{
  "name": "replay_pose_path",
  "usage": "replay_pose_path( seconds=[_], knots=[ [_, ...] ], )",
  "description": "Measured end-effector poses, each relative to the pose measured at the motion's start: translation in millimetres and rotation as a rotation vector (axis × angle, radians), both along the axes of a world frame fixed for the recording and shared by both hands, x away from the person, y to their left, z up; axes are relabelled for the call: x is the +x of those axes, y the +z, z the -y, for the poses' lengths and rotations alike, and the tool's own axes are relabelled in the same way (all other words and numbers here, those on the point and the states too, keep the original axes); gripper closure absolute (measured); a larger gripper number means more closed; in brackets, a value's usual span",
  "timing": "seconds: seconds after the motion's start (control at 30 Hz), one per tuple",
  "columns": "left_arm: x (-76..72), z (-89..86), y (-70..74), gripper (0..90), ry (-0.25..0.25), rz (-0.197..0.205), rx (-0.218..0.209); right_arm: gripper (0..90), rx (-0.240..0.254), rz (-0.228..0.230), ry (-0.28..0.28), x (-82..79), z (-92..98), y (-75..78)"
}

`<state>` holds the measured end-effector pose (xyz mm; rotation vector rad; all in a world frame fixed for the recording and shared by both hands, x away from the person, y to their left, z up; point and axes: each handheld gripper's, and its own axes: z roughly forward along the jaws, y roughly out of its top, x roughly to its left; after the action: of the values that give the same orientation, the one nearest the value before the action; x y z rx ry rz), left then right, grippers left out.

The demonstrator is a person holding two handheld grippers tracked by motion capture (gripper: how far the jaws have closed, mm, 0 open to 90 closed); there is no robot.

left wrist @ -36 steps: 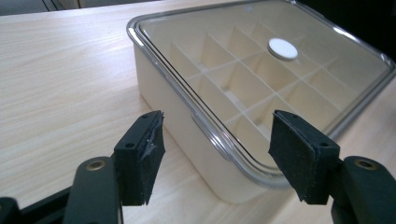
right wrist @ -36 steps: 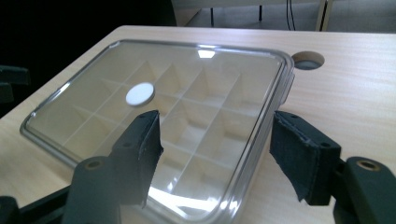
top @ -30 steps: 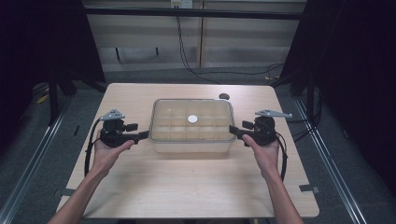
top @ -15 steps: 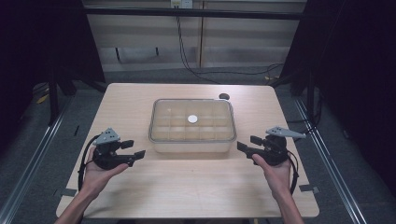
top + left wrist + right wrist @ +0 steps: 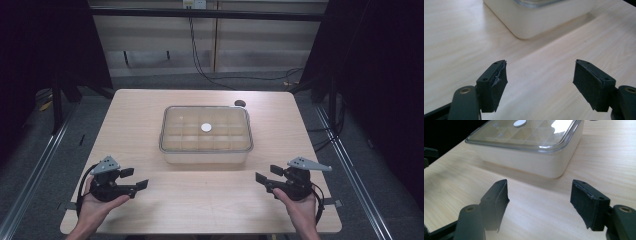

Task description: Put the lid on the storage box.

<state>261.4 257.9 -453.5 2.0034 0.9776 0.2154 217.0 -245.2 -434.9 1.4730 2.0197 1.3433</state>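
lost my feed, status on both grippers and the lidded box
Left gripper open, jaws just widened, nothing between. Right gripper open, empty, near table edge. Lidded box mid-table, clear lid on, untouched. Nothing in the way.

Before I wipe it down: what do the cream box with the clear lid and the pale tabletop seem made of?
Cream box: likely matte opaque plastic, with rounded moulded corners. Clear lid: glossy transparent plastic, showing glare and dividers beneath. Pale tabletop: wood or wood-look laminate, with visible grain.

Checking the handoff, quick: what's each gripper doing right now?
Left gripper: open, nothing between its jaws, which have just been opening.
Right gripper: open, nothing held, jaws just been opening too.
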Motion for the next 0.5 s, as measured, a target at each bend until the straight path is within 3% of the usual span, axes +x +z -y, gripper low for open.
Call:
replay_pose_path(
  seconds=[0.17,0.37,0.5],
  knots=[
    [-15.2,-1.1,-10.7,26.5,-0.035,-0.034,0.037,29.1,-0.006,-0.015,-0.009,-15.8,0.0,-8.2],
    [-31.1,-8.7,-13.2,25.3,-0.016,-0.037,0.023,27.7,0.029,-0.024,-0.032,-33.2,5.3,-15.8],
    [-41.9,-10.5,-18.1,25.3,-0.024,-0.045,0.051,26.9,0.020,-0.022,-0.045,-44.2,7.9,-21.8]
  ],
)
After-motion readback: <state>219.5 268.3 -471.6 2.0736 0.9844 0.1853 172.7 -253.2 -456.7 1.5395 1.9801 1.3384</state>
